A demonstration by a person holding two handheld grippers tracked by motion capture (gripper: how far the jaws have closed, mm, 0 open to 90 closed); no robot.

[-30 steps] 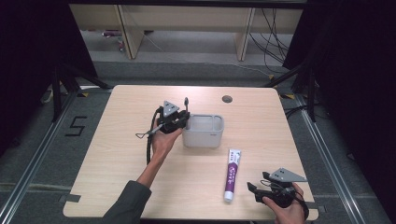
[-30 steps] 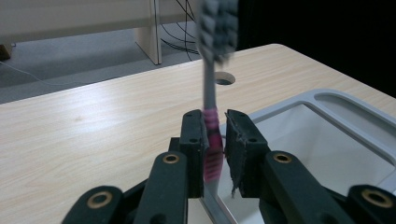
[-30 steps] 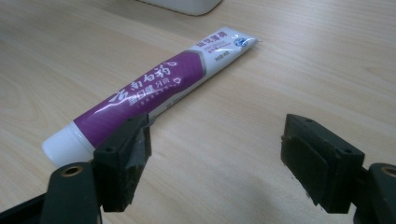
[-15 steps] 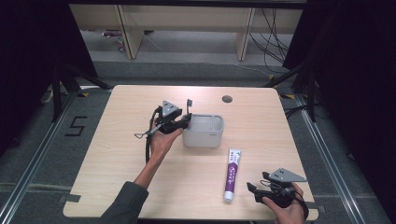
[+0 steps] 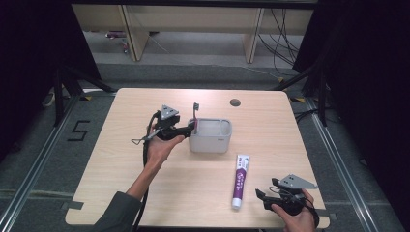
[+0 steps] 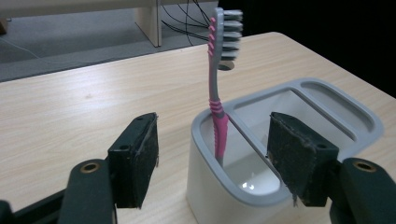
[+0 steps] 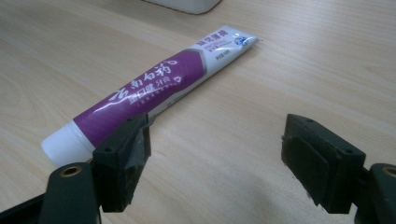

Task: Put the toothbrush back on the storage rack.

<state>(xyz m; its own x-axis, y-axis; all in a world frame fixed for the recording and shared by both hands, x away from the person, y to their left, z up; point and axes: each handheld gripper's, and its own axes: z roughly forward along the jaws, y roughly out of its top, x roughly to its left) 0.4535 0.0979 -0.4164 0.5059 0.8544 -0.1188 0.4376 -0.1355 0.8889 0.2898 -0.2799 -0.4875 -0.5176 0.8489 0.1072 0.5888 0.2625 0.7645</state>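
The left gripper [image 5: 186, 129] sits at the left end of the grey holder [image 5: 210, 136], near the middle of the table [image 5: 121, 145]. Its 2 jaws have just been opening and now stand apart, with nothing pressed between the pads. The pink and grey toothbrush [image 6: 215, 93] stands nearly upright in the holder's near compartment, bristles up, leaning on the rim; it seems free of both pads. The right gripper [image 5: 263, 195] rests at the table's near right corner, jaws spread wide and empty. The purple toothpaste tube [image 5: 240, 180] lies flat just beside it, cap towards the person.
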